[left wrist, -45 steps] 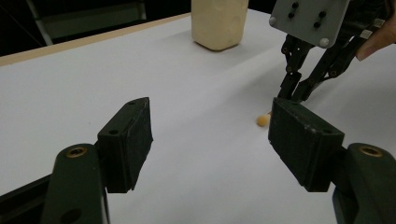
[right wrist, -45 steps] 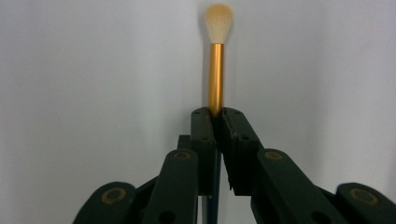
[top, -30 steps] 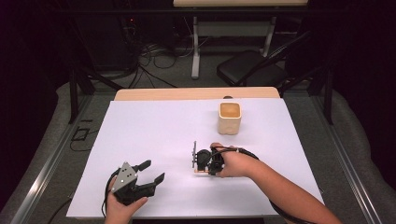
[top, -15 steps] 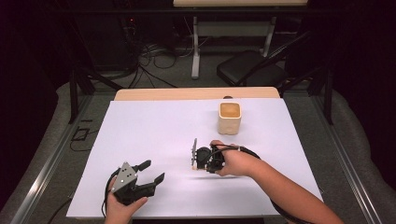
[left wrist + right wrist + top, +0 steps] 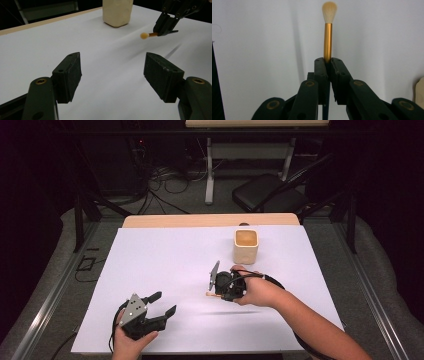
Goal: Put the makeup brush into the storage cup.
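Right tool [image 5: 216, 292] clamped shut on brush [image 5: 328, 32], gold handle pinched at jaw tips, pale bristle head sticking out past jaws. Brush off the worktop [image 5: 165, 265], shadow below it on white sheet; sits roughly mid-worktop, near side of the cream cup [image 5: 246, 246], apart from it. Same brush seen from left gripper view [image 5: 147, 35], bristle end pointing away from right hand [image 5: 257, 290].

Left tool [image 5: 157, 307] wide open, nothing between jaws, parked near front-left of worktop, held by left hand [image 5: 131, 340].

Step in hand, by judgement: carrying brush, likely toward cup. To do well: keep grip firm, thin round handle liable to swivel between pads. Tip brush upright before reaching cup mouth, handle end or bristle end down as needed, then lower straight through middle of opening. Avoid knocking cup rim, cup looks light and could tip. Release only once brush rests inside.

Room: plenty of bare white sheet all round, left half free apart from left tool. Cup stands toward far-right part, wooden far edge of worktop just behind it, so no pushing cup backward. Right edge near enough to forearm, front edge close under left hand. Left tool well apart from brush path, fine staying put.
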The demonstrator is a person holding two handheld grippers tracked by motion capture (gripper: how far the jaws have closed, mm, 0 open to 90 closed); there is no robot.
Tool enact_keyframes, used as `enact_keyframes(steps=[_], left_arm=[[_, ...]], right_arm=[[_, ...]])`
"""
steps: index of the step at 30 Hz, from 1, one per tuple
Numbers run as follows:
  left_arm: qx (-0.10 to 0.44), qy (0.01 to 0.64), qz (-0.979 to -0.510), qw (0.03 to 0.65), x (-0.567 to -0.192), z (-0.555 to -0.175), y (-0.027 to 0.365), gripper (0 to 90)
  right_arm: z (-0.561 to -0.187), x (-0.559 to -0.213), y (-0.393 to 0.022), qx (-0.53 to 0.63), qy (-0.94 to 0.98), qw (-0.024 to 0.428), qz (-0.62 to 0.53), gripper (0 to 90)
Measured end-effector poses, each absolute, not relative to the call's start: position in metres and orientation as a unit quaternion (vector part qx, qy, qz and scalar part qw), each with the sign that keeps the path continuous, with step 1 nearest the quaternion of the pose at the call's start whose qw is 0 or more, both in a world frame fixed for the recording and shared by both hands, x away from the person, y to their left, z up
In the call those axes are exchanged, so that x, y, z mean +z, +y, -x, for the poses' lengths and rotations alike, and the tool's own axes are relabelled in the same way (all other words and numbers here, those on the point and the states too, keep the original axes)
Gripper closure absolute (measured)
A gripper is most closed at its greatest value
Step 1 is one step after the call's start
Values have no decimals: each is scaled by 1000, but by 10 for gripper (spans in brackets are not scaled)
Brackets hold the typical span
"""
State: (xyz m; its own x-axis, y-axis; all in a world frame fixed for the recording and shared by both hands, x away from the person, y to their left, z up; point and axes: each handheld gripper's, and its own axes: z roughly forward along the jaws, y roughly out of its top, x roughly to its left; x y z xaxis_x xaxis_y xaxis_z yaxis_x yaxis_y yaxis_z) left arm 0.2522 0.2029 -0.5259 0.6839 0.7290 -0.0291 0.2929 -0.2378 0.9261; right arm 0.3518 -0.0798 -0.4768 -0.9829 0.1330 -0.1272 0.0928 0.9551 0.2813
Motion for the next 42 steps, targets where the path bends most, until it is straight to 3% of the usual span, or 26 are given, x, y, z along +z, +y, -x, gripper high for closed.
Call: enact_keyframes(steps=[42], left_arm=[[209,335,-760,516,-526,-252,203,306]], right_arm=[[-353,-465,-120,356,920,54,-153,833]])
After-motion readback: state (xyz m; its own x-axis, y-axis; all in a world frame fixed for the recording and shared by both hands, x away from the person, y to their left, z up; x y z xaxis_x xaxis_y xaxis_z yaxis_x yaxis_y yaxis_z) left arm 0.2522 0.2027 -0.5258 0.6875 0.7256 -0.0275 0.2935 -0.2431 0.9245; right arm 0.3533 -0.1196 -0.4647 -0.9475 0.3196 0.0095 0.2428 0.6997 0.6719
